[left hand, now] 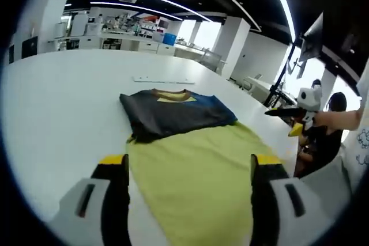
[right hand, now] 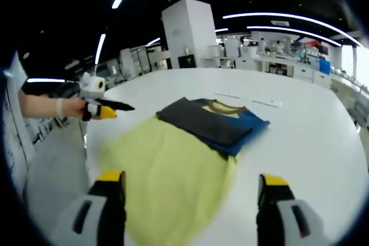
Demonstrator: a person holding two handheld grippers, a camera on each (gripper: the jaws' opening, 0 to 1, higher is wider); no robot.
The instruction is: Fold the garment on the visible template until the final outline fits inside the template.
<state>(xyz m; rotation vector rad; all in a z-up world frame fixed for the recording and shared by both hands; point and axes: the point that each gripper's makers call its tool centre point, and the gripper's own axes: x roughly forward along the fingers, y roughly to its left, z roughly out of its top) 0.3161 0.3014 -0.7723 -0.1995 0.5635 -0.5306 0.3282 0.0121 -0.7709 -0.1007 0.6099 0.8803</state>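
Observation:
A folded dark grey and blue garment [left hand: 173,110] with a yellow collar lies at the far end of the yellow-green template sheet [left hand: 202,177] on the white table. My left gripper [left hand: 190,162] hovers open over the near part of the sheet, with nothing between its jaws. The right gripper [left hand: 291,118] hangs off the table's right side, held by a hand. In the right gripper view the garment [right hand: 216,120] rests on the far right end of the template [right hand: 164,171]. My right gripper [right hand: 192,180] stands open above the sheet. The left gripper [right hand: 101,108] is at the left.
The round white table [left hand: 63,102] stretches wide around the sheet. A thin white strip [left hand: 164,80] lies beyond the garment, also the strip [right hand: 248,99]. A person [left hand: 328,131] stands at the table's right edge. Benches and shelves line the far wall.

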